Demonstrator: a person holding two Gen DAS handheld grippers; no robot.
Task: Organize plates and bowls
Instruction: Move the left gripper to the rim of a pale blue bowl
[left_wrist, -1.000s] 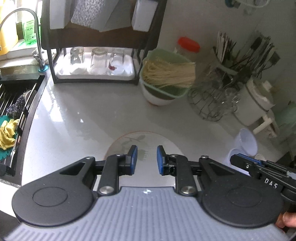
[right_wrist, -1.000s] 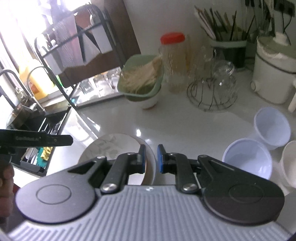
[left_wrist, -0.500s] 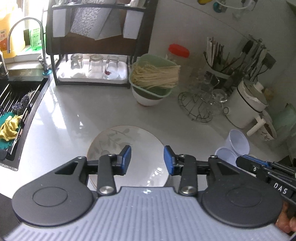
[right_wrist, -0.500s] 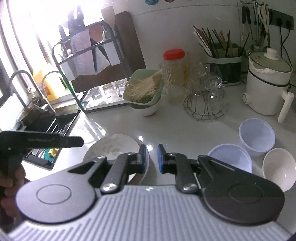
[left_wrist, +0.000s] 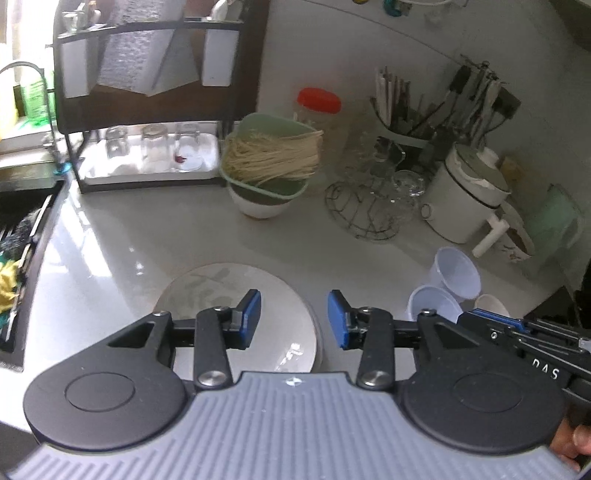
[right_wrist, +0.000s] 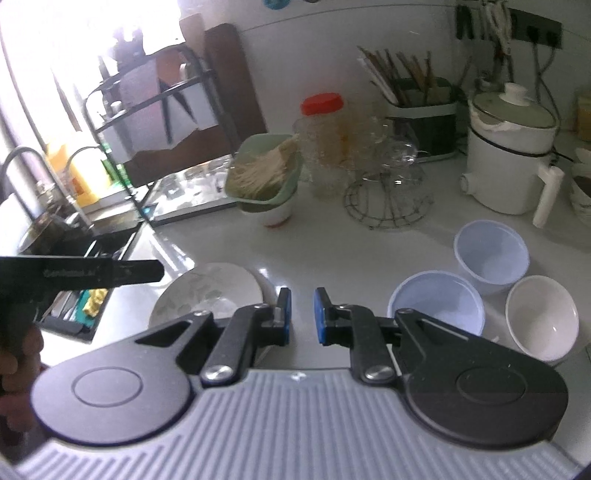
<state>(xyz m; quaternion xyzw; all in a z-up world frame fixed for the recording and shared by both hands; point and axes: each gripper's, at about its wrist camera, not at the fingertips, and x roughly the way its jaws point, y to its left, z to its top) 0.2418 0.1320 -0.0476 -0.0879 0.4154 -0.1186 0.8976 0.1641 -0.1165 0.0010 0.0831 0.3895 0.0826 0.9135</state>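
both tilted down over the plate (left_wrist: 236, 291): left tongs (left_wrist: 291, 319) freshly spread, right tongs (right_wrist: 302, 316) near-shut, empty.

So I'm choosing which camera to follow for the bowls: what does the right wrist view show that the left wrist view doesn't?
Only the right wrist view shows the white bowl whole; the left view catches just its rim. Only the left wrist view shows the three glasses on the rack tray clearly. Both share the leaf-patterned plate, lying flat, two pale blue bowls and the noodle basket.
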